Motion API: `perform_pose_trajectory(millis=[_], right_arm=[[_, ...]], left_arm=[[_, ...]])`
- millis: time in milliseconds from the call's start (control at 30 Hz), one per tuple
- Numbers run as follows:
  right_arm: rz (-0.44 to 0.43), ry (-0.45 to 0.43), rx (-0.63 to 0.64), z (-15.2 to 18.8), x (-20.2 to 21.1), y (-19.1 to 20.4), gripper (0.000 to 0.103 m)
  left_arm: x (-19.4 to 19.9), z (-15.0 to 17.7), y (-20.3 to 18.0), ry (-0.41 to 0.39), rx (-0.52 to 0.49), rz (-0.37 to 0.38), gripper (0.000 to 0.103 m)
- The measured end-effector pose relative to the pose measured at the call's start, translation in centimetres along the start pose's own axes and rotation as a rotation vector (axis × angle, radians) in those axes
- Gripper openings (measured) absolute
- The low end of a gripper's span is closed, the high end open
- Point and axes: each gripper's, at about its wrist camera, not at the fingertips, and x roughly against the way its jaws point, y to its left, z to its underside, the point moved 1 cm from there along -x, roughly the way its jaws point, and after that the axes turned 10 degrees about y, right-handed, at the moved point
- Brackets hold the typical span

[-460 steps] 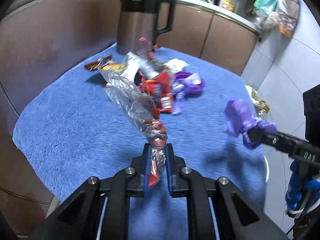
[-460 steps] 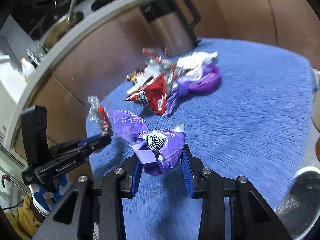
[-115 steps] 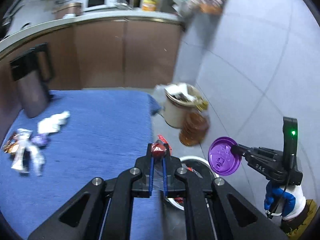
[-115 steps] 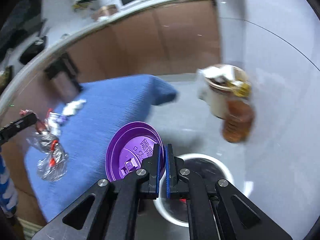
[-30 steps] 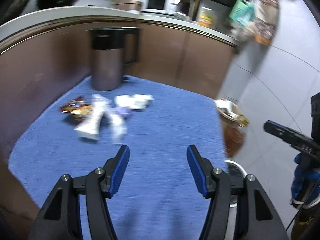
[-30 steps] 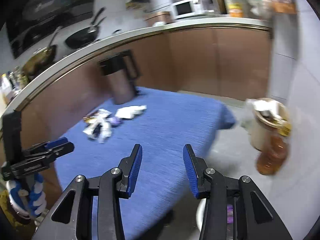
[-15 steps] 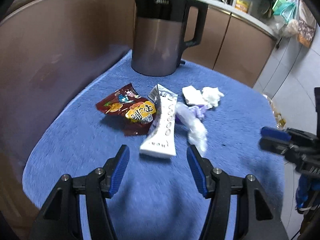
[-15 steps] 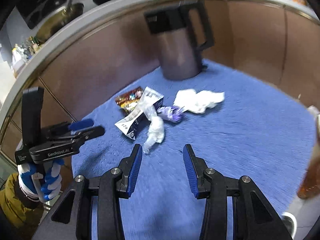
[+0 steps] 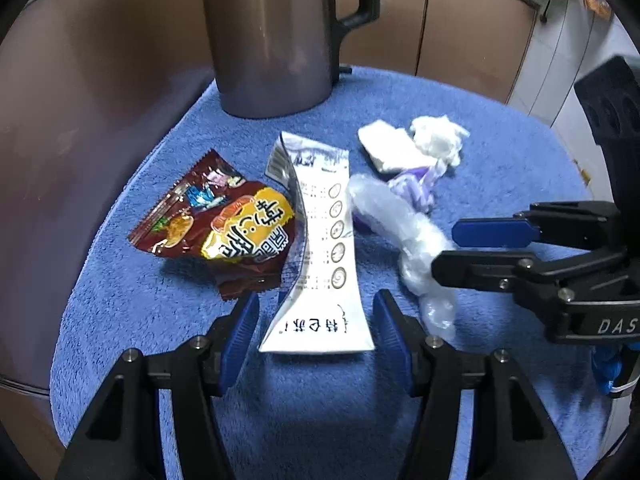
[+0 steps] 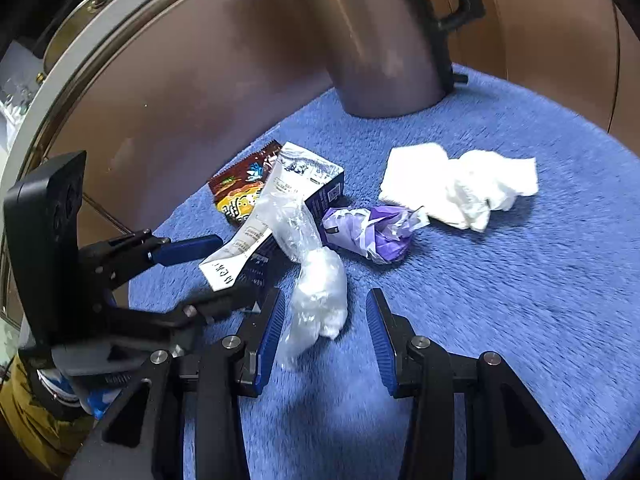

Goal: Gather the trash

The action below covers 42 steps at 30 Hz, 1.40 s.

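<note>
Your left gripper (image 9: 316,328) sits at the bottom centre of its view, fingers spread wide, with the near end of a white printed pouch (image 9: 320,264) lying between the blue pads but touching neither. Just left of the pouch, partly under it, lies a brown and yellow snack wrapper (image 9: 216,224). Your right gripper (image 10: 324,328) is low in its own view, fingers also spread and gripping nothing, with the near end of a crumpled clear plastic bag (image 10: 316,280) between them. Beyond the bag, toward the centre of that frame, is a scrunched purple wrapper (image 10: 372,232), and to its upper right a wad of white tissue (image 10: 460,188). All the trash rests on a blue fleecy cloth (image 10: 520,320). A steel kettle (image 9: 272,36) stands upright at the top of both views.
</note>
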Motion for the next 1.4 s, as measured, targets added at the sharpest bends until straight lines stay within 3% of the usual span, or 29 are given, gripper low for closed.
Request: perform_pose_trajectory(millis=[67,233,267,300,567,1167,1400], right_arm=[[-0.015,0.017,-0.010,-0.3,-0.8,-0.2,0.042],[-0.070,0.034,-0.052,-0.5,-2.3,-0.8,0.041],[-0.077,0.031,-0.056,-0.6,-2.3,-0.9,0.032],[-0.090,0.029,-0.061,-0.5,-2.2,-1.0,0.032],[-0.094,-0.027,-0.076,2.1,1.9,-1.1,0.031],[-0.021,-0.130,-0.088,16.0,15.2,0.6,0.031],[0.001,-0.207,-0.146,21.4,20.2,-1.1,0.031]], left_arm=[[-0.7,0.1,0.0,0.014,0.003,-0.005,0.050],[-0.9,0.6,-0.4,-0.004,0.007,-0.004,0.050],[-0.9,0.7,-0.6,-0.009,0.009,-0.001,0.050],[-0.7,0.9,-0.8,-0.016,0.011,0.000,0.050],[2.3,3.6,-1.6,-0.072,0.070,0.071,0.050],[8.5,15.2,-4.2,-0.126,0.373,0.387,0.050],[12.2,15.8,-6.3,-0.178,0.366,0.412,0.050]])
